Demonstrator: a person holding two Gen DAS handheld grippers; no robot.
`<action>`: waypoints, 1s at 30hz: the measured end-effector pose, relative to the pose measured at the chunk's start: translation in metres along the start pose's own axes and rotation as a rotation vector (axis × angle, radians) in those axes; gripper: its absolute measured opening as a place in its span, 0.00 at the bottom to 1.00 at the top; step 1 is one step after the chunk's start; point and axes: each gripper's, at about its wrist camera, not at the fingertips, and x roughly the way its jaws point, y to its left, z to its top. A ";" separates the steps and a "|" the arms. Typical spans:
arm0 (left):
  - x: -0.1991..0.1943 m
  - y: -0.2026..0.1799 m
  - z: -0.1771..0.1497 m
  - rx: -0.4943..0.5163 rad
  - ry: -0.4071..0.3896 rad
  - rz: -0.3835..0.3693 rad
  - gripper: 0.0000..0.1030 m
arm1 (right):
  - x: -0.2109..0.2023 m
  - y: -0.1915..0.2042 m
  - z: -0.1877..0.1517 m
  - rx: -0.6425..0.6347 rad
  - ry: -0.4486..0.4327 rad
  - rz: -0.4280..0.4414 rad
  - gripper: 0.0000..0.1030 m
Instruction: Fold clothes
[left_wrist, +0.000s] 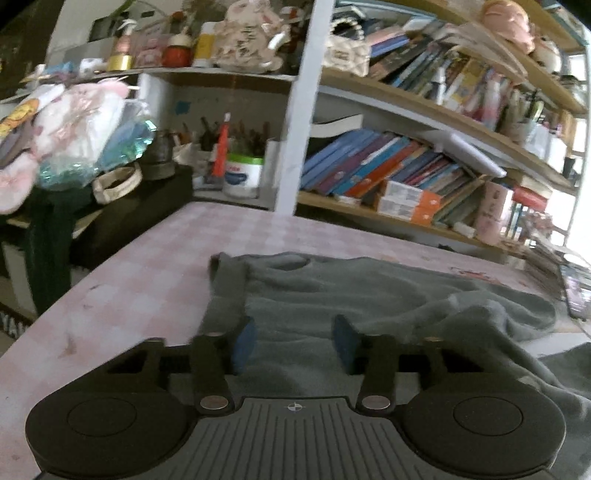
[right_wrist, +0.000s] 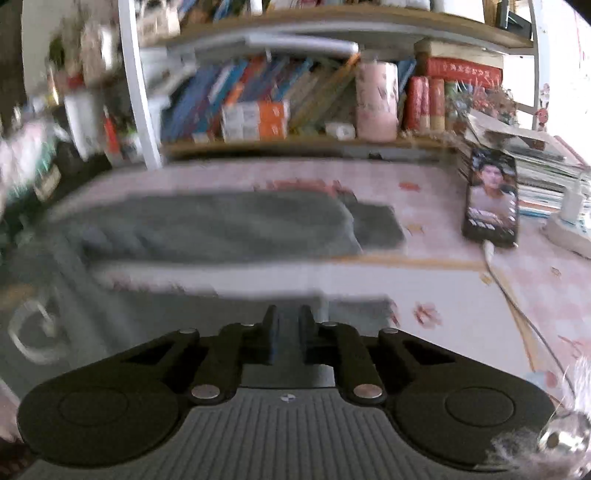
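A grey fleece garment (left_wrist: 369, 295) lies rumpled on the pink checked tablecloth (left_wrist: 147, 266). One ribbed cuff or hem points toward the far left. My left gripper (left_wrist: 294, 343) is open just above the garment's near part, with its blue pads (left_wrist: 243, 343) apart and nothing between them. The right wrist view is blurred by motion. There the garment (right_wrist: 221, 221) stretches across the table, and a near edge of it is lifted up to my right gripper (right_wrist: 289, 332). That gripper's fingers are close together with grey cloth pinched between them.
A phone (right_wrist: 491, 199) with a lit screen leans on a stack of books at the right, and its white cable (right_wrist: 517, 295) trails over the table. Bookshelves (left_wrist: 388, 173) run along the far edge behind a white post (left_wrist: 299, 110). Bags and clutter (left_wrist: 74, 140) are piled at the left.
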 end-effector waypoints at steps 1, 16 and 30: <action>-0.004 0.002 -0.001 -0.005 -0.011 0.006 0.39 | 0.003 -0.003 -0.005 -0.007 0.031 -0.029 0.00; 0.046 0.016 0.011 0.095 0.166 0.043 0.33 | -0.044 -0.023 -0.048 -0.011 0.067 -0.087 0.03; 0.130 0.045 0.062 0.205 0.254 0.284 0.30 | 0.024 0.005 -0.002 0.094 0.001 0.070 0.08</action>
